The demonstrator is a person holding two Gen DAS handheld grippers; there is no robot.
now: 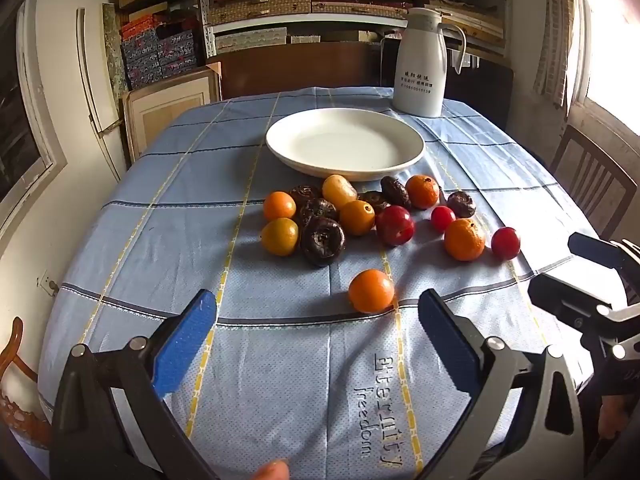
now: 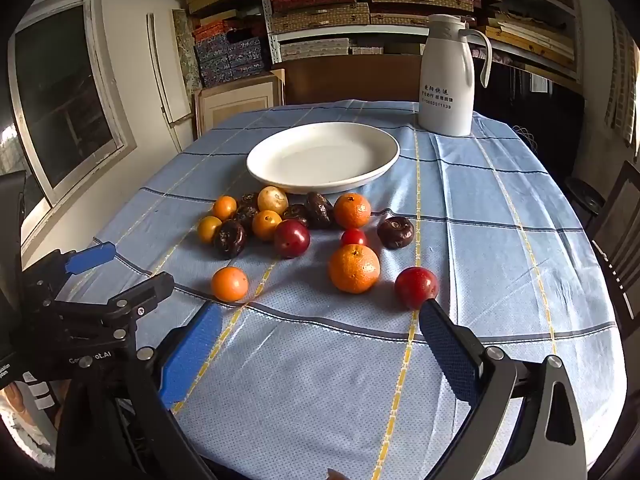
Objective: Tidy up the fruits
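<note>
Round fruits (image 1: 371, 290) lay loose at centre frame; both spread, empty tools, left (image 1: 318, 312) and right (image 2: 320, 322), risked nudging them rolling off the bench (image 1: 280, 360).

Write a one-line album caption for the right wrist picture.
Open right gripper hovers over a blue checked tablecloth, facing scattered fruit before an empty white round plate.

Daylight enters from a blown-out window (image 1: 612, 40) at the right of the left wrist view. The fruits cast soft shadows leftward onto the blue checked tablecloth (image 1: 280, 360). The round white ceramic plate (image 2: 280, 176) shows mild sheen. Focus is sharp centrally; fisheye bending and dark vignetting mark all corners.
</note>
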